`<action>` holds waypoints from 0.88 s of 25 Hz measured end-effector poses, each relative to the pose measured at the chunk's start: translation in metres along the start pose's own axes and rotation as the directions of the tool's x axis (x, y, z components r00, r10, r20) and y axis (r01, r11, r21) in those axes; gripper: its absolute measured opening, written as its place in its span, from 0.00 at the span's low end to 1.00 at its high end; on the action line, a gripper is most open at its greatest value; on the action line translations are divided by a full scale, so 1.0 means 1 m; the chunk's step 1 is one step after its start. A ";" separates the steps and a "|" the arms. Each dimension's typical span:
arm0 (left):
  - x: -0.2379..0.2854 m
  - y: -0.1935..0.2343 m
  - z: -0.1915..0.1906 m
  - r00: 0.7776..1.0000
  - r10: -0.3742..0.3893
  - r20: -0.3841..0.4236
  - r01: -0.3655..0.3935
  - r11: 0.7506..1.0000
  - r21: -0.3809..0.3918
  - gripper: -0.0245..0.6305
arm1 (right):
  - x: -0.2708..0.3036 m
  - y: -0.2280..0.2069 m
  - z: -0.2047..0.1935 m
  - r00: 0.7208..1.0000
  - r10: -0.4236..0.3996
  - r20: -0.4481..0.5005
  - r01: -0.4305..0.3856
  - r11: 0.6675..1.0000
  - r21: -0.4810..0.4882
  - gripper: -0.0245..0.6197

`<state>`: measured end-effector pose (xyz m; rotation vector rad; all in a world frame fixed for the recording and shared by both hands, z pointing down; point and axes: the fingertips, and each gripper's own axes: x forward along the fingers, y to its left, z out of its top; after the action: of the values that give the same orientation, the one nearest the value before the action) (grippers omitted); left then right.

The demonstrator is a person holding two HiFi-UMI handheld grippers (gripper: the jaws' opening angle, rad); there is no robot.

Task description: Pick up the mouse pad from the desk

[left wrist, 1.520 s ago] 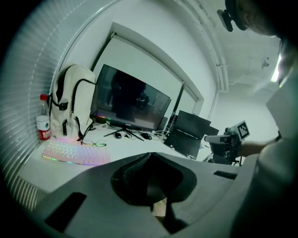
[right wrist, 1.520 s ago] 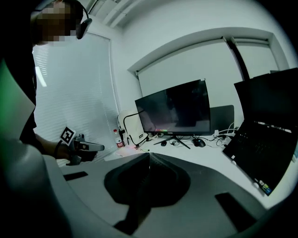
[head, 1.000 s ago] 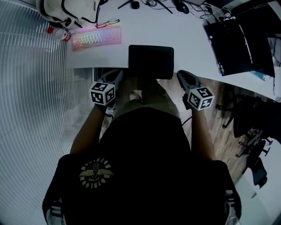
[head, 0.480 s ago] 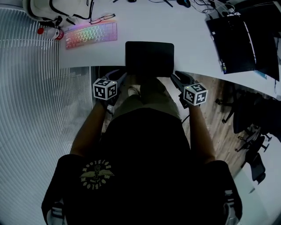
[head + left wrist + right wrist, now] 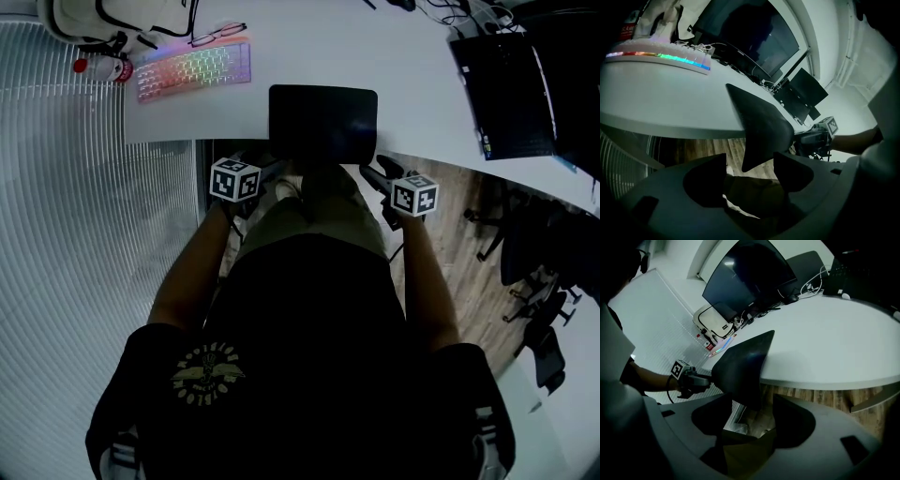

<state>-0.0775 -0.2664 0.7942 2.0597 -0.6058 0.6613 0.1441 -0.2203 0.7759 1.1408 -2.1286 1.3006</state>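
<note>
At the near edge of the counter (image 5: 412, 84), a person holds the left gripper (image 5: 269, 171) and the right gripper (image 5: 375, 174) low, one under each near corner of the black mouse pad (image 5: 322, 120). Both sets of fingers (image 5: 705, 180) have just been opening and now stand wide apart, gripping nothing. In each gripper view a hanging corner of the pad shows in the gap ahead of the fingers, untouched. The pad lies flat with its near strip jutting past the counter's edge toward the person. Its long axis runs along that edge, left to right, so neither hand looks nearer. The pad lies up and ahead of both grippers. Farther back, to the left, a backlit keyboard (image 5: 192, 70) glows.
</note>
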 end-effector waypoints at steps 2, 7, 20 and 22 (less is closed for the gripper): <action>0.006 0.001 0.002 1.000 -0.013 0.000 0.013 1.000 -0.006 0.50 | 0.007 -0.003 -0.001 1.000 0.015 -0.002 -0.015 1.000 0.010 0.44; 0.025 -0.008 0.000 0.997 -0.070 -0.045 0.070 0.997 -0.017 0.50 | 0.022 0.005 0.009 0.998 0.057 0.037 -0.059 0.997 0.051 0.44; 0.013 -0.042 0.008 0.990 0.043 -0.135 -0.032 0.996 0.081 0.07 | 0.005 0.035 0.033 0.998 -0.055 0.007 0.056 0.991 -0.120 0.06; 0.006 -0.048 0.013 0.989 0.078 -0.126 -0.062 0.991 0.121 0.07 | 0.000 0.043 0.037 0.996 -0.092 -0.009 0.089 0.980 -0.179 0.06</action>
<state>-0.0396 -0.2540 0.7643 2.0906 -0.5777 0.8844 0.1131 -0.2423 0.7342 1.1325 -2.1064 1.0525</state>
